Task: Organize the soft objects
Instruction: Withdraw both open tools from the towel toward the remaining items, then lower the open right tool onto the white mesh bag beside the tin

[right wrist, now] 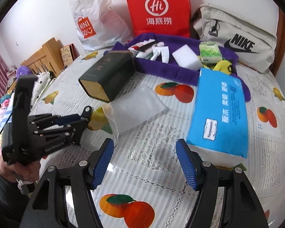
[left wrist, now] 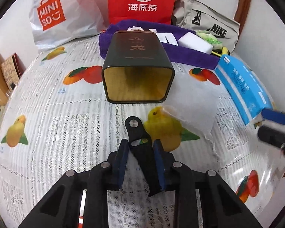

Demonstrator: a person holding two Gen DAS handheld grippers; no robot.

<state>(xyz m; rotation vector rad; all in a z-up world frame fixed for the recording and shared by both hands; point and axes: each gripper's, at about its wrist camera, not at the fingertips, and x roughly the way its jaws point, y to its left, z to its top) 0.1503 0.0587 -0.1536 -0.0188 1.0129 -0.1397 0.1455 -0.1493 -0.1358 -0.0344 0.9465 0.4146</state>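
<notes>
Left wrist view: the left claw (left wrist: pixel 140 152) is clenched on a black metal tab (left wrist: pixel 137 133), some flat bracket-looking piece with a silver rivet at its tip, poking up between the blue pads. It hangs low over the bench (left wrist: pixel 57 104), which has a lacy cover printed with fruit. Right ahead of it a dark green tin (left wrist: pixel 137 64) lies on its side with the open gold mouth facing the camera. A clear plastic pouch (left wrist: pixel 191 106) lies flat on the cloth just right of the claw, near the tin's mouth.

Behind the tin there's a purple towel (left wrist: pixel 190 54) spread out with the soft stuff on it: a white sponge block (left wrist: pixel 195 42), a green tissue pack (left wrist: pixel 209 37) and some white scraps. A blue tissue pack (left wrist: pixel 243 93) sits off to the right, with its far end on the towel's edge.

In the right wrist view, the right claw (right wrist: pixel 144 161) is released, jaws wide apart, hovering above the cloth with nothing between them. The blue tissue pack's near end is just beside its right finger, and I can't tell if they touch.

Along the back wall: a white Miniso bag (right wrist: pixel 93 19), a red Haidilao bag (right wrist: pixel 157 9) and a grey Nike pouch (right wrist: pixel 237 38). A yellow item (right wrist: pixel 224 66) peeks out between the green pack and the blue one, too hidden to name.
</notes>
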